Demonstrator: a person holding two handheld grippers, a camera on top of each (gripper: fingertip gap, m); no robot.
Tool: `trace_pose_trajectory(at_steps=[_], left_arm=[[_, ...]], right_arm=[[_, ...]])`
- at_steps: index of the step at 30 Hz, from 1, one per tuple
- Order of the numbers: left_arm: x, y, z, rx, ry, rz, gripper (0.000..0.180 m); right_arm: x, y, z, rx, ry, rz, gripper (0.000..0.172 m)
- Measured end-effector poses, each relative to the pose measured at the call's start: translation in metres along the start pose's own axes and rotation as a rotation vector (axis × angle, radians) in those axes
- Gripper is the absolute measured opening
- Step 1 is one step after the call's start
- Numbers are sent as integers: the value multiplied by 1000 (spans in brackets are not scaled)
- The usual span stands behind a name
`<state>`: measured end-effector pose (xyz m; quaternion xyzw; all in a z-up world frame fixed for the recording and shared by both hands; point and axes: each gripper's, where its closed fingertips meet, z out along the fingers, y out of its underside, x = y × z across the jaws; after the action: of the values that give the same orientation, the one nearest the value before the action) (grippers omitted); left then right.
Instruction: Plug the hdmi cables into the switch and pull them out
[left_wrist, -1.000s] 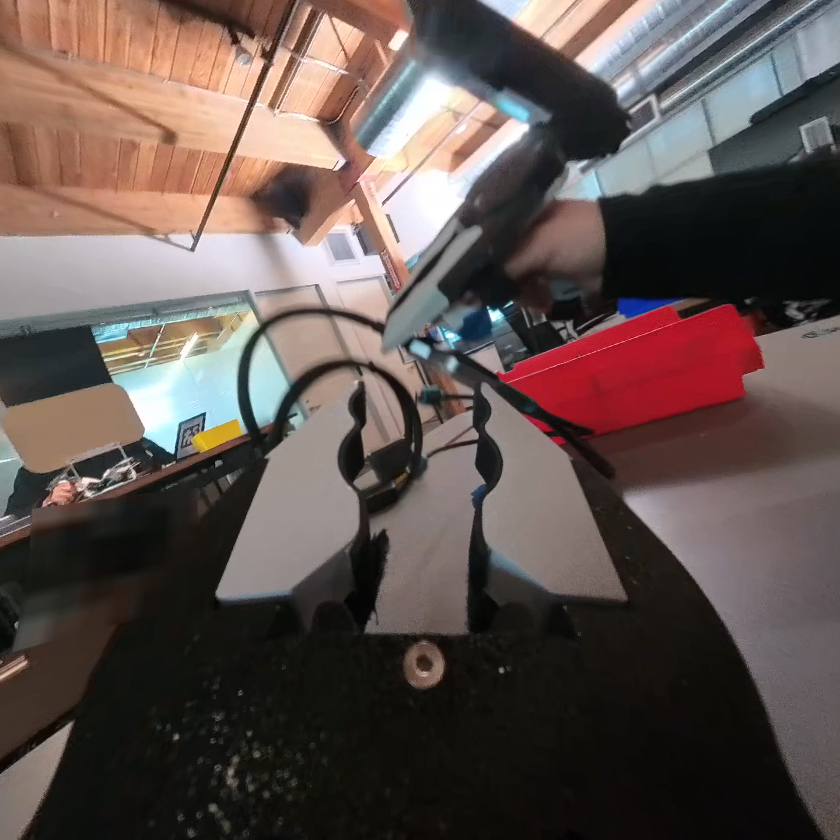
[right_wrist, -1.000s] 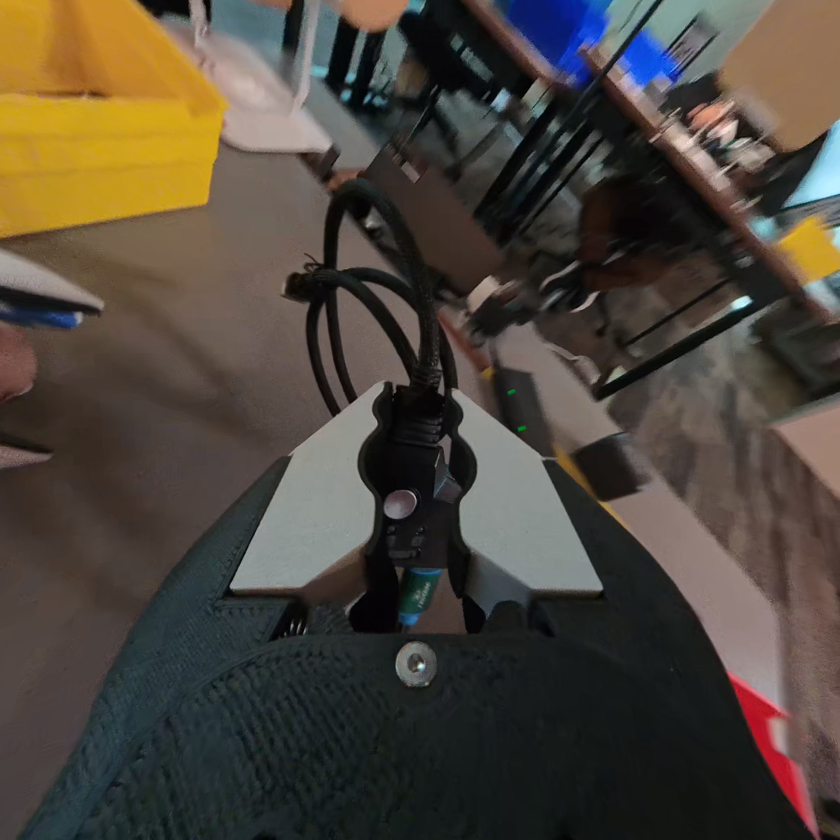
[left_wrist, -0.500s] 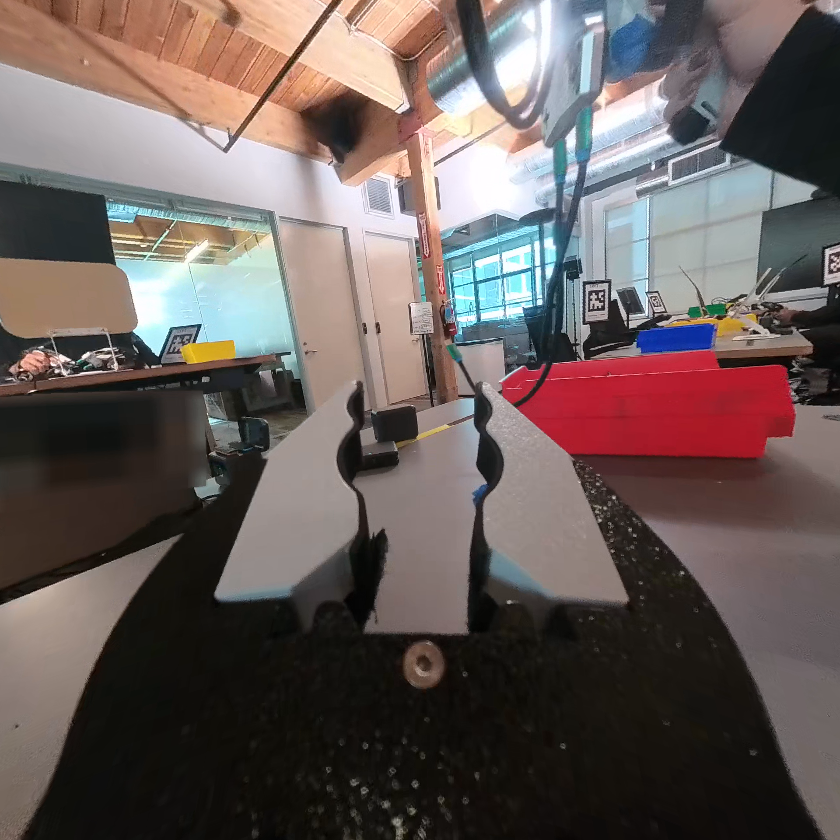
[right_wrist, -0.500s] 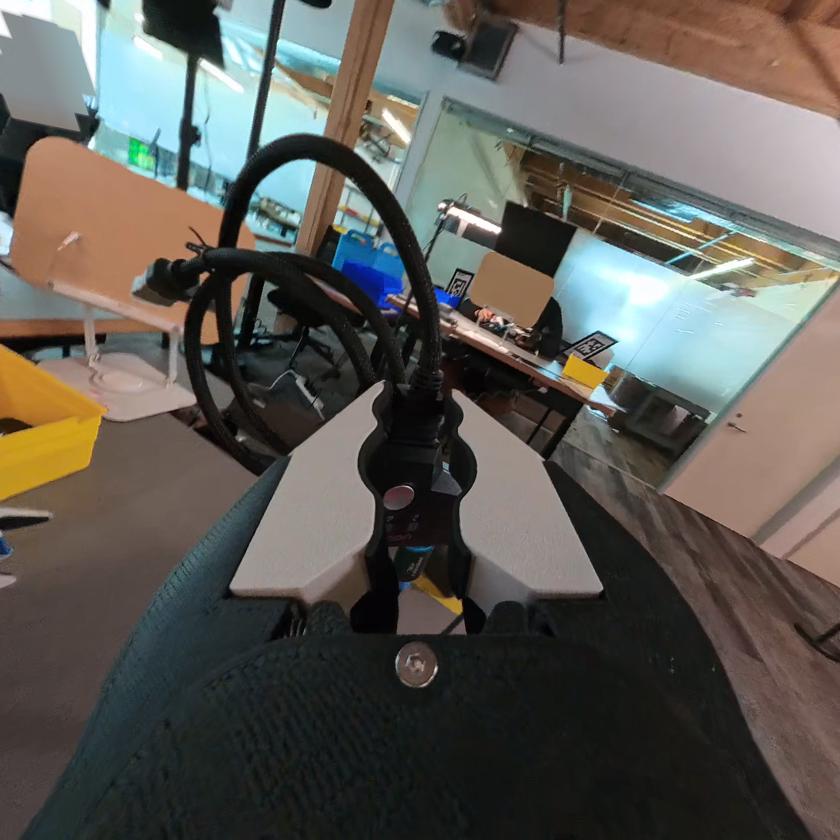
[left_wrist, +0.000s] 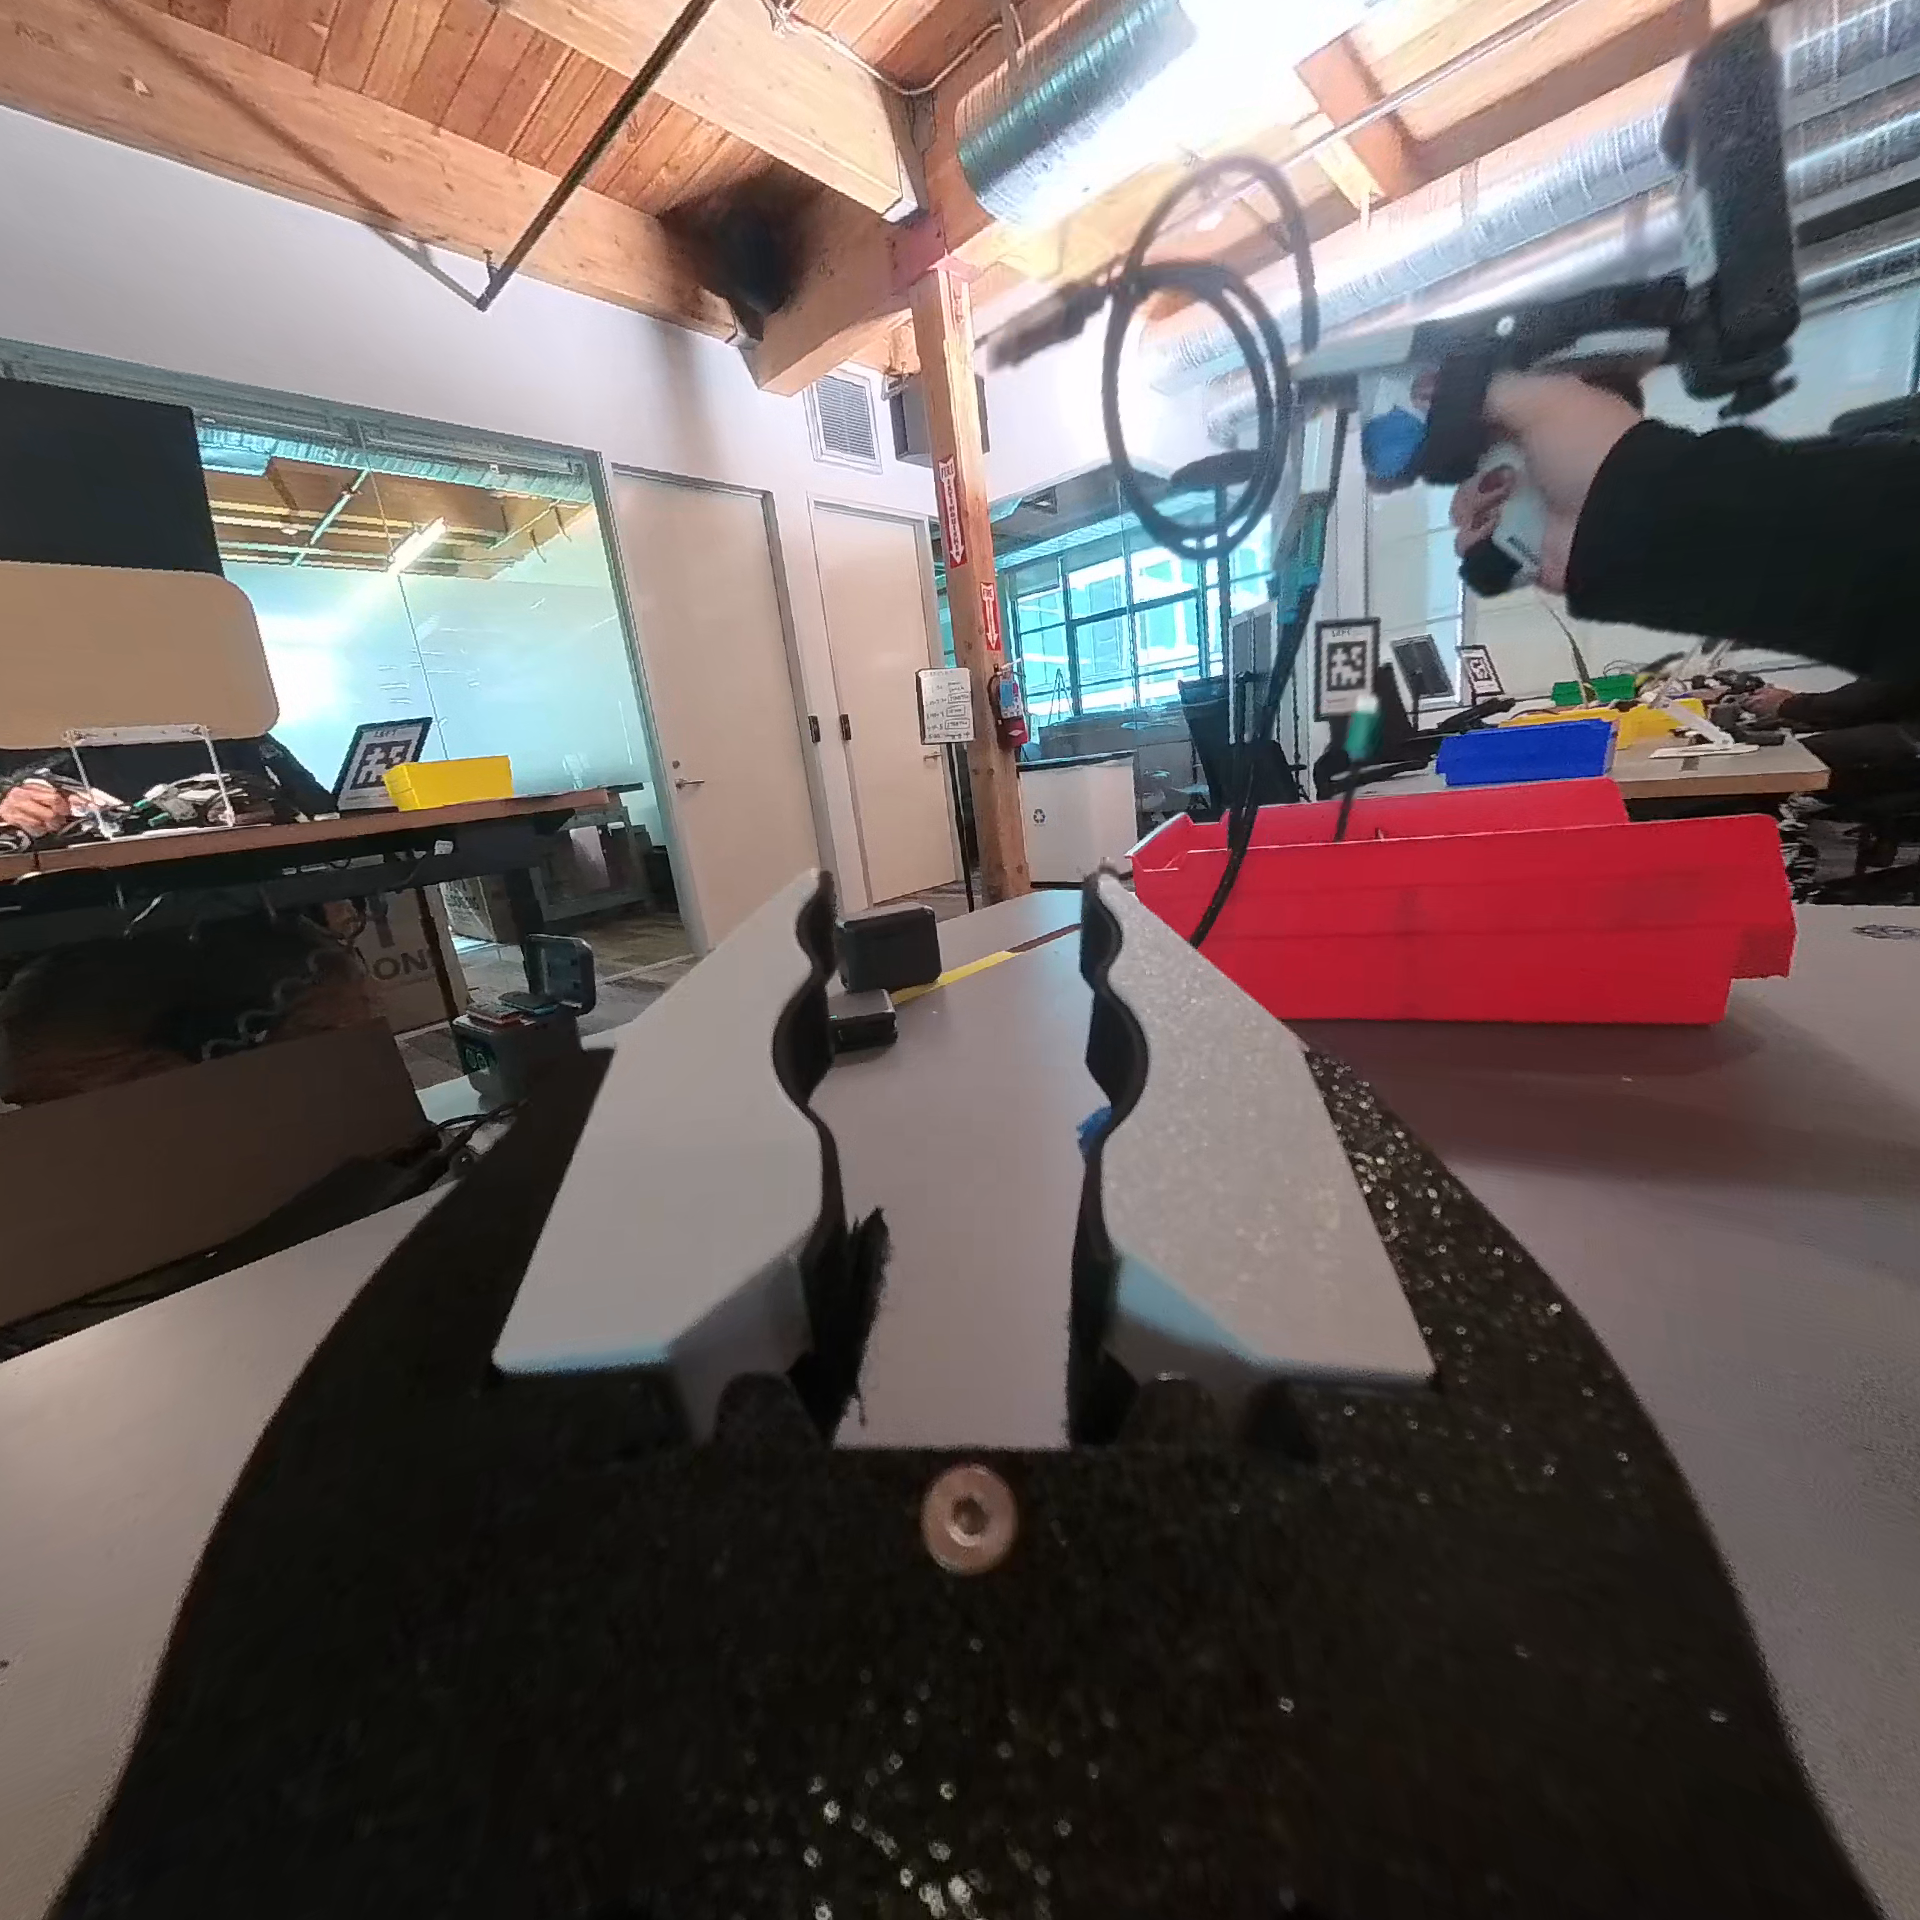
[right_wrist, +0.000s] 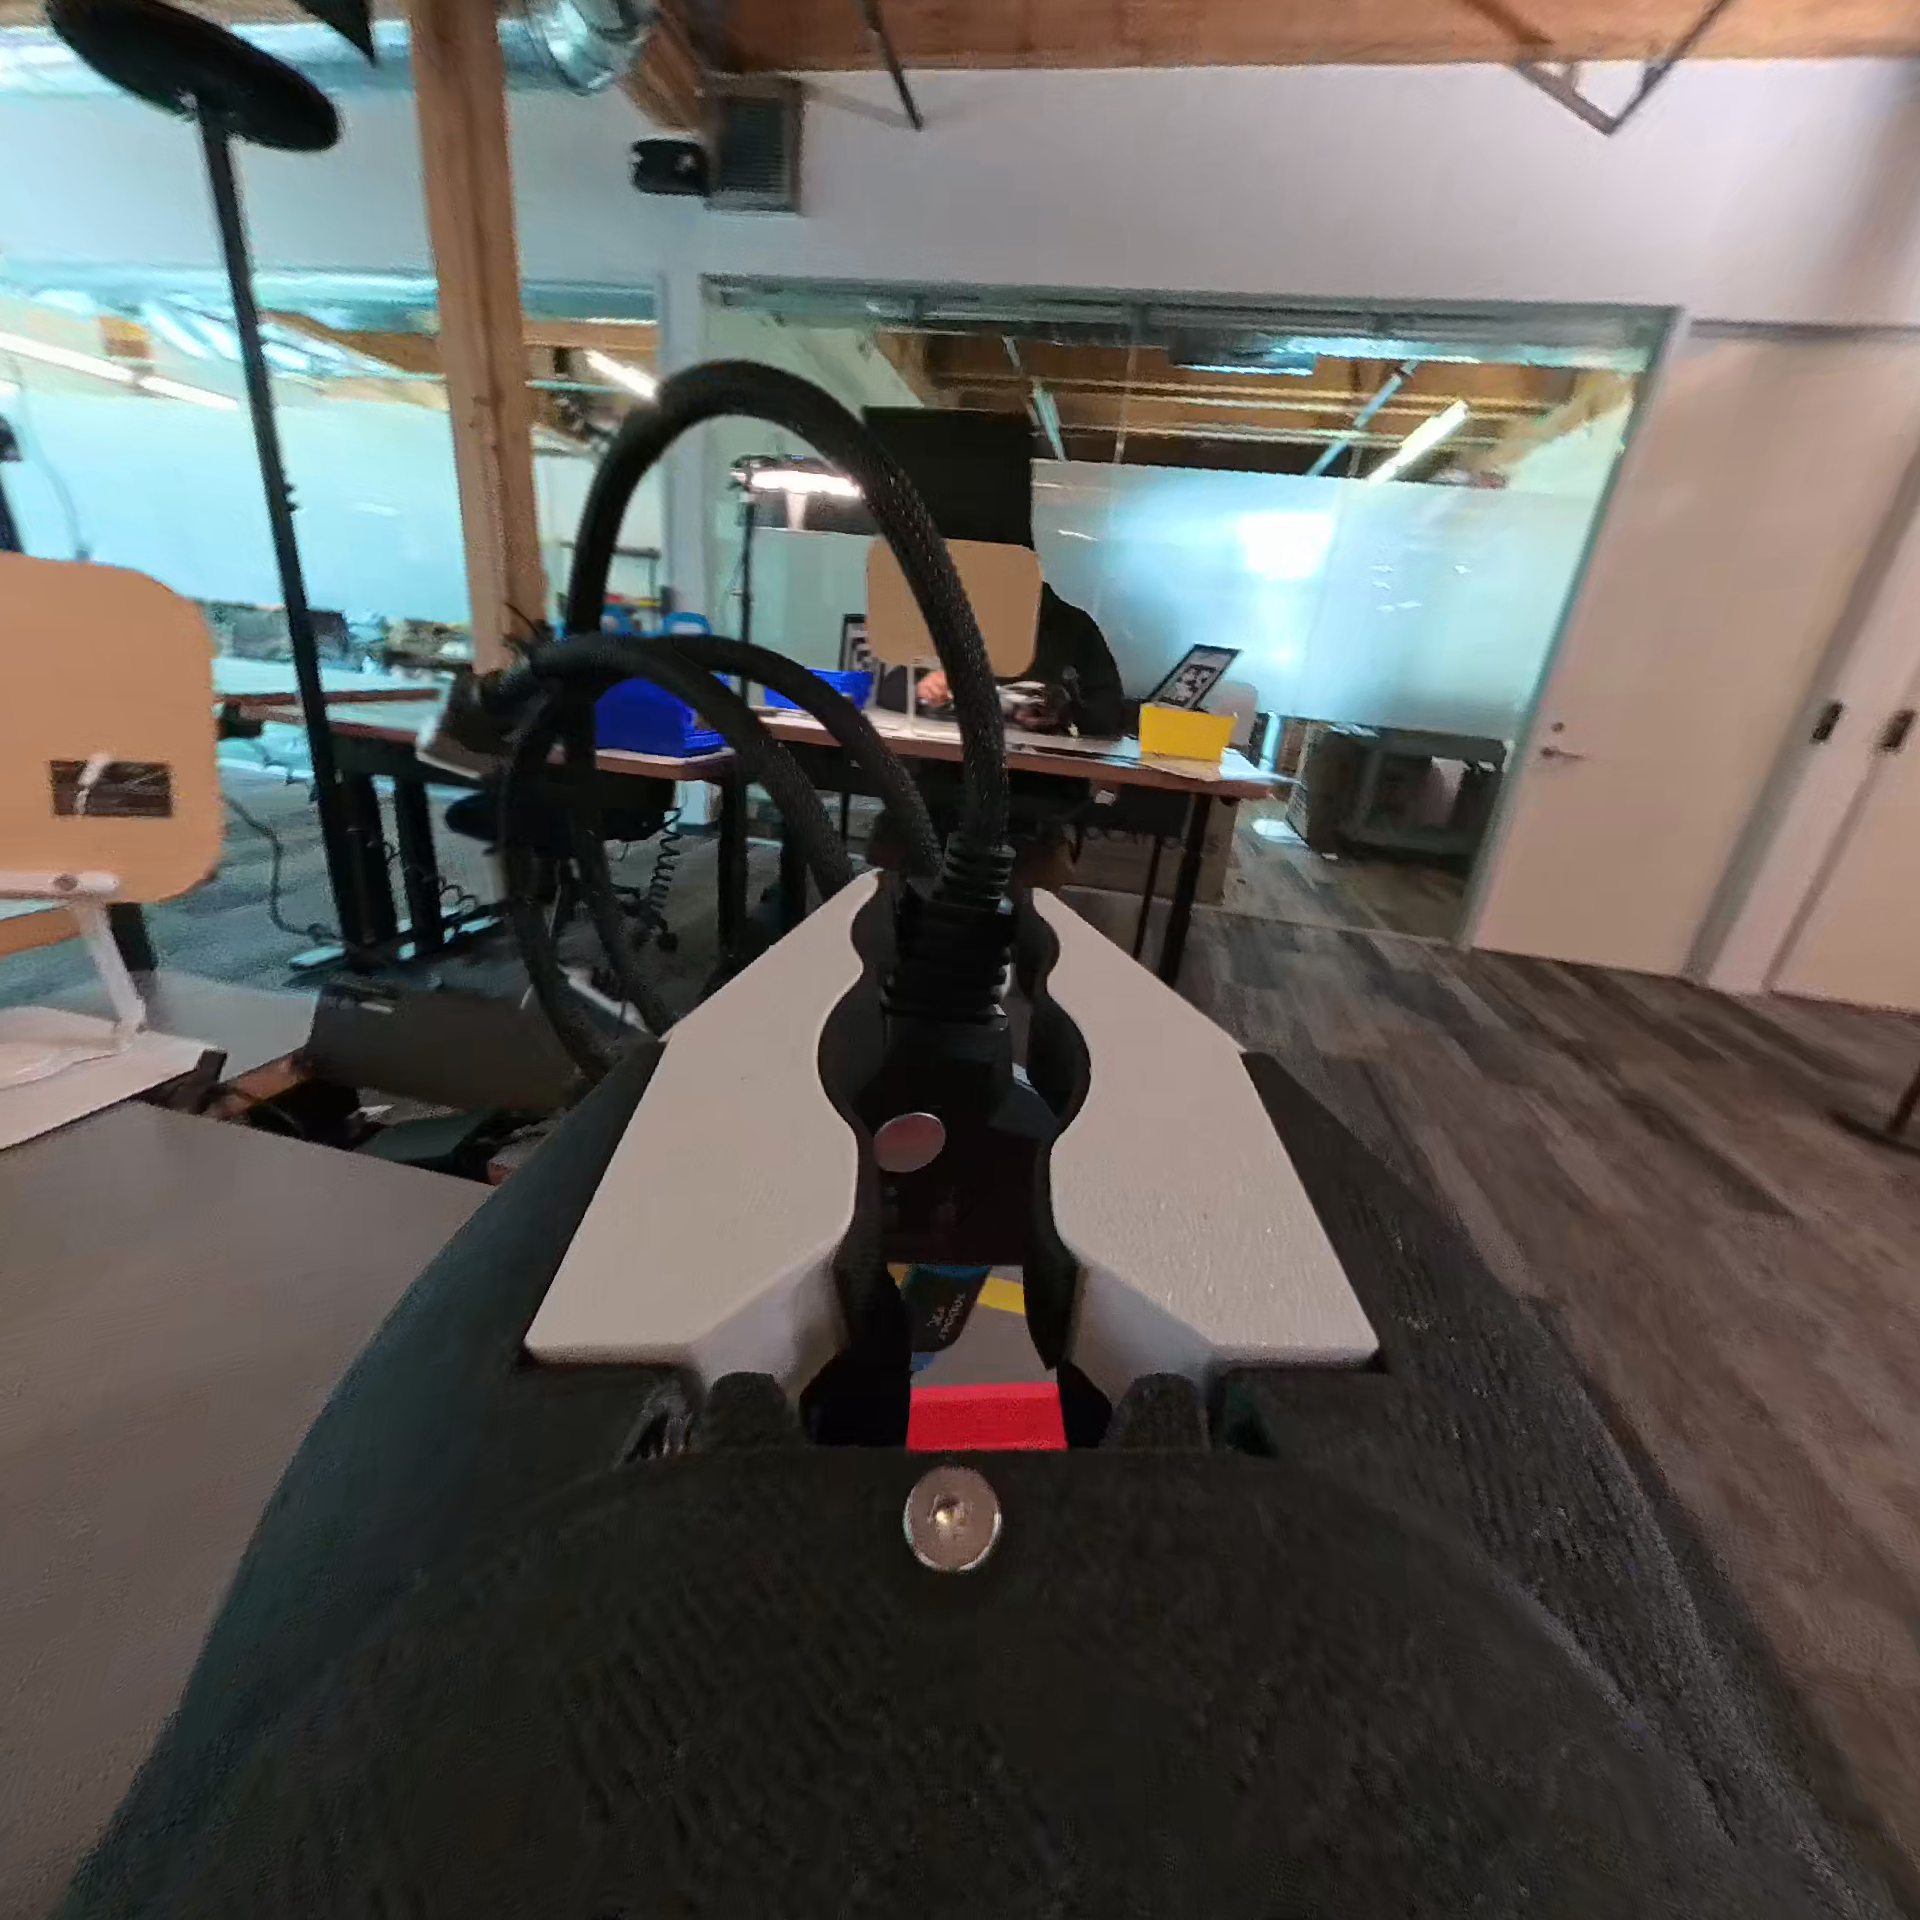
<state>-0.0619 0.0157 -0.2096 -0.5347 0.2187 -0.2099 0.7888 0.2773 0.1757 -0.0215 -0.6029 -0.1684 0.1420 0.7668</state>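
Note:
My right gripper (right_wrist: 956, 894) is shut on a black HDMI switch (right_wrist: 940, 1132) with a silver button. Both pads press its sides. A black braided cable (right_wrist: 935, 582) loops out of its front, and a teal plug (right_wrist: 940, 1309) hangs below it. In the left wrist view the right gripper (left_wrist: 1340, 364) is held high at the upper right, with the coiled cable (left_wrist: 1205, 416) in front and teal-plugged cables (left_wrist: 1304, 582) dangling toward the red bin (left_wrist: 1455, 914). My left gripper (left_wrist: 956, 894) is open and empty, low over the grey table (left_wrist: 1662, 1195).
Two small black boxes (left_wrist: 888, 945) sit on the table just beyond my left fingertips, by a yellow tape strip (left_wrist: 966, 971). The red bin stands at the right. A person's hand and dark sleeve (left_wrist: 1714, 540) hold the right gripper. Desks and people lie beyond.
The right gripper has risen and swung from pointing down at the table to level, keeping its hold on the switch. The cables now hang from high up. The left gripper levelled out, still open.

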Motion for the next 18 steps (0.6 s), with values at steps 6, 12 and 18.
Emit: trace_pose_trajectory(at_steps=[6,12,18], left_arm=[[-1,2,1,-8,0,-8,44],[-2,3,1,-10,-2,-15,42],[-2,3,1,-12,-1,-16,41]], right_arm=[[46,43,-6,-54,128,31,23],[79,84,-13,-180,243,-22,22],[115,138,-23,-329,337,281,22]])
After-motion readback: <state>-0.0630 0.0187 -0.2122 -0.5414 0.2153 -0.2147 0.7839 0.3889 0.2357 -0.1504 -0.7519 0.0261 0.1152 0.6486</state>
